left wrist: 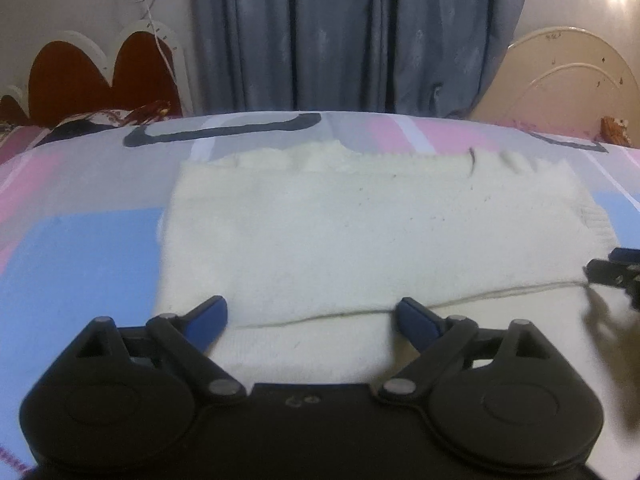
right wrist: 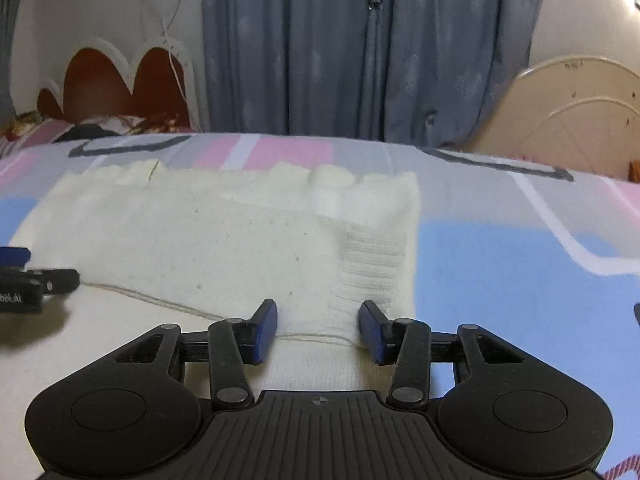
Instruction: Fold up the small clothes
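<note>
A cream knitted garment (left wrist: 340,236) lies flat on the bed, folded into a rough rectangle, with a ribbed cuff (right wrist: 374,264) on its right side. A loose thread (left wrist: 360,310) runs across its near part. My left gripper (left wrist: 312,320) is open, low over the garment's near edge, fingers spread wide. My right gripper (right wrist: 318,330) is open over the near right part, by the cuff. Each gripper shows at the edge of the other's view, the right one (left wrist: 616,272) and the left one (right wrist: 36,280).
The bed sheet (right wrist: 500,248) has pink, blue and grey blocks. Blue-grey curtains (left wrist: 340,36) hang behind the bed. A red and white headboard (left wrist: 100,76) stands at the far left, a cream one (right wrist: 580,116) at the far right.
</note>
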`<state>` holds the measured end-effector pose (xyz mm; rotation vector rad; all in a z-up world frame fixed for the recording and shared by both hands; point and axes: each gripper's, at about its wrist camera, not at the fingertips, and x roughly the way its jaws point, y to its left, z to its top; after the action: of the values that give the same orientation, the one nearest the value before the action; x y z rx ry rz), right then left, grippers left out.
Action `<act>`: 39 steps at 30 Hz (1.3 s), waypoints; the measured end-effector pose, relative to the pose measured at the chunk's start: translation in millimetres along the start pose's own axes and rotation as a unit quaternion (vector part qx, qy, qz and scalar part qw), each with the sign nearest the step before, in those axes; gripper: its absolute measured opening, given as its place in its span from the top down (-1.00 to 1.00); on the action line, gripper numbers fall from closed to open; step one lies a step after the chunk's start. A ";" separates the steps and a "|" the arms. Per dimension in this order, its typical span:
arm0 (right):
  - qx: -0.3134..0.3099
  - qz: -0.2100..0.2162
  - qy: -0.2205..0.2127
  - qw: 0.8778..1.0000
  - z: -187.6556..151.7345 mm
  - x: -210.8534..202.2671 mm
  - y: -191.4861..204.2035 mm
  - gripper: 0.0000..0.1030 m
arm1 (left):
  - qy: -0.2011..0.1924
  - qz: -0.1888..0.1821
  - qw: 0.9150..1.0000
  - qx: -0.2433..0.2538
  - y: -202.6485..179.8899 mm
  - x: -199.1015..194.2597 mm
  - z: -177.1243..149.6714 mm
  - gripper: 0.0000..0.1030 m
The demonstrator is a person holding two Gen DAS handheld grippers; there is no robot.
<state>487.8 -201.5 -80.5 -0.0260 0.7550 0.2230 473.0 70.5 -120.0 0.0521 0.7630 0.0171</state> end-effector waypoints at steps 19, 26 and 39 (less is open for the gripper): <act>0.151 0.093 0.088 0.980 -127.4 -199.3 -54.2 0.13 | 0.047 -0.044 0.996 -0.056 89.7 -161.0 -156.9 -0.64; 0.229 0.133 0.107 0.958 -160.7 -245.7 -53.4 0.13 | 0.059 -0.117 0.983 -0.125 111.7 -196.1 -189.5 -0.58; 0.306 0.182 0.095 0.930 -183.7 -263.8 -55.5 0.13 | 0.068 -0.249 0.925 -0.278 128.2 -194.6 -218.5 0.03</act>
<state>188.9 -325.1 -37.7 0.7006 0.9950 0.3326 181.7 200.7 -136.4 -0.6931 0.8688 -0.2496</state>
